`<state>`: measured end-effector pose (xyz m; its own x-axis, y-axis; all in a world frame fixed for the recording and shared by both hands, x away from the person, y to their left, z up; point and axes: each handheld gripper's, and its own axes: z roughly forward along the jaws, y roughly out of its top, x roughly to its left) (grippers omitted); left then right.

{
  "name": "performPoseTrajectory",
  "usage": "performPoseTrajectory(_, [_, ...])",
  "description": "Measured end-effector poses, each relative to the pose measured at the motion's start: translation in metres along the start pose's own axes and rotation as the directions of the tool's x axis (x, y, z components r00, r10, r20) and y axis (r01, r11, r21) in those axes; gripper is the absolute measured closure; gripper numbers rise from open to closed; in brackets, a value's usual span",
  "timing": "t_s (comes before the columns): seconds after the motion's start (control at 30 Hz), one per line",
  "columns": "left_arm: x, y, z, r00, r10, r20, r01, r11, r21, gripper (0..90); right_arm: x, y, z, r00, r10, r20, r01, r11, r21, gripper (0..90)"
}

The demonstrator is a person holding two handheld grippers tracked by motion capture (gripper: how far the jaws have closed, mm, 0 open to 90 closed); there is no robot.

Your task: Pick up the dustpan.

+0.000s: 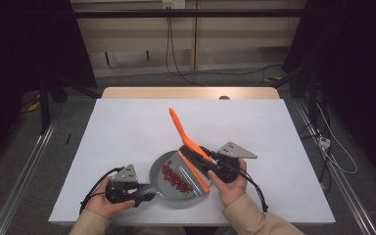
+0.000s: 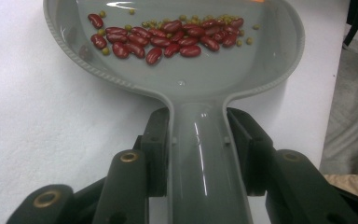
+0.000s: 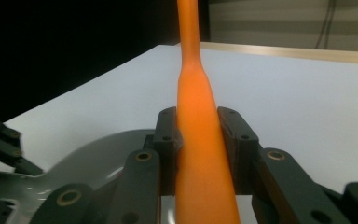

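You're at lab-style recording station, not home or kitchen. Evidence: 1 white-topped table [image 1: 127, 127] with wood edge at far side, standing alone on grey carpet floor [image 1: 39, 161]. Metal rails [image 1: 27, 161] run along floor on both sides of you. Black curtains [image 1: 24, 44] close off left and right. Loose cables [image 1: 176, 58] hang from wall socket [image 1: 174, 4] on plain beige back wall, more trail across floor at right.
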<state>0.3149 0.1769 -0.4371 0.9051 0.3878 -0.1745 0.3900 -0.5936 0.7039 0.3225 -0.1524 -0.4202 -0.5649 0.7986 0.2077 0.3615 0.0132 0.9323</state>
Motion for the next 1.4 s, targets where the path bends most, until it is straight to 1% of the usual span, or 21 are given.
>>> performPoseTrajectory(0.03, [0.0,0.0,-0.001,1.0,0.006,0.001,-0.006,1.0,0.005,62.4,-0.004,-0.001,-0.003,0.9997,-0.014,0.019,0.014,1.0,0.005,70.8])
performPoseTrajectory(0.07, [-0.001,0.0,-0.001,1.0,0.002,0.004,-0.002,1.0,0.0,62.4,-0.008,-0.002,-0.006,0.9994,-0.016,0.032,0.015,1.0,0.008,70.8])
performPoseTrajectory(0.1, [-0.001,0.0,-0.002,1.0,0.003,0.005,-0.003,1.0,0.001,62.4,-0.012,-0.004,-0.008,0.9993,-0.014,0.035,0.013,1.0,0.014,70.8])
performPoseTrajectory(0.2, [-0.003,-0.001,-0.002,0.9999,0.008,0.01,-0.008,1.0,0.003,62.3,-0.019,-0.011,-0.015,0.9969,-0.035,0.07,0.033,0.999,0.041,70.8])
performPoseTrajectory(0.23, [-0.003,-0.001,-0.003,0.9999,0.011,0.005,-0.011,0.9999,0.001,62.4,-0.021,-0.012,-0.018,0.9951,-0.049,0.086,0.045,0.998,0.044,70.8])
performPoseTrajectory(0.37, [-0.005,-0.001,-0.002,0.9998,0.015,0.013,-0.015,0.9999,0.008,62.3,-0.026,-0.021,-0.026,0.987,-0.085,0.137,0.078,0.995,0.06,70.8])
performPoseTrajectory(0.43, [-0.005,-0.001,-0.002,0.9998,0.015,0.013,-0.015,0.9999,0.007,62.3,-0.026,-0.027,-0.028,0.9863,-0.083,0.143,0.073,0.994,0.076,70.8])
performPoseTrajectory(0.47, [-0.006,-0.001,-0.001,0.9998,0.018,0.013,-0.018,0.9998,0.012,62.3,-0.024,-0.029,-0.028,0.985,-0.095,0.144,0.085,0.994,0.074,70.8])
performPoseTrajectory(0.53, [-0.006,0.0,0.0,0.9997,0.02,0.016,-0.02,0.9997,0.013,62.2,-0.019,-0.031,-0.029,0.9882,-0.077,0.133,0.068,0.995,0.07,70.7])
performPoseTrajectory(0.6, [-0.008,0.0,0.001,0.9996,0.018,0.019,-0.019,0.9997,0.016,62.3,-0.012,-0.033,-0.028,0.988,-0.086,0.128,0.077,0.995,0.068,70.5])
performPoseTrajectory(0.63, [-0.008,0.0,0.002,0.9996,0.018,0.022,-0.018,0.9998,0.01,62.2,-0.009,-0.034,-0.027,0.9891,-0.076,0.126,0.068,0.996,0.064,70.3])
performPoseTrajectory(0.77, [-0.011,0.002,0.005,0.9996,0.017,0.021,-0.017,0.9996,0.02,62.2,0.001,-0.038,-0.022,0.9908,-0.061,0.121,0.055,0.997,0.054,69.8])
performPoseTrajectory(0.87, [-0.011,0.003,0.007,0.9995,0.019,0.026,-0.02,0.9995,0.023,62.2,0.008,-0.04,-0.016,0.9945,-0.026,0.102,0.023,0.999,0.037,69.4])
performPoseTrajectory(1.0, [-0.01,0.002,0.007,0.9995,0.007,0.029,-0.008,0.9997,0.021,62.2,0.017,-0.039,-0.007,0.9983,0.015,0.056,-0.016,1.0,0.02,69.5])
performPoseTrajectory(1.03, [-0.009,0.002,0.007,0.9995,0.01,0.03,-0.011,0.9996,0.025,62.2,0.019,-0.038,-0.005,0.9988,-0.007,0.049,0.006,1.0,0.012,69.7])
performPoseTrajectory(1.07, [-0.009,0.002,0.008,0.9995,0.008,0.032,-0.008,0.9998,0.02,62.2,0.021,-0.036,-0.003,0.9994,0.005,0.033,-0.005,1.0,-0.002,70.3])
performPoseTrajectory(1.13, [-0.009,0.001,0.008,0.9994,0.012,0.032,-0.013,0.9997,0.022,62.2,0.023,-0.031,0.001,0.9993,0.036,-0.006,-0.036,0.999,-0.011,70.6])
performPoseTrajectory(1.2, [-0.009,0.001,0.008,0.9994,0.005,0.034,-0.006,0.9998,0.02,62.3,0.027,-0.029,0.005,1.0,-0.004,-0.002,0.004,1.0,-0.02,70.6])
performPoseTrajectory(1.27, [-0.008,0.001,0.008,0.9995,0.011,0.029,-0.011,0.9997,0.023,62.3,0.027,-0.027,0.006,0.9999,0.006,-0.008,-0.006,1.0,-0.022,70.6])
performPoseTrajectory(1.3, [-0.008,0.001,0.008,0.9997,0.011,0.022,-0.012,0.9996,0.025,62.3,0.026,-0.026,0.007,0.9999,0.001,-0.013,-0.001,1.0,-0.022,70.7])
performPoseTrajectory(1.4, [-0.007,0.0,0.008,0.9996,0.004,0.029,-0.005,0.9998,0.02,62.4,0.021,-0.022,0.004,0.9997,-0.001,-0.023,0.001,1.0,-0.031,70.7])
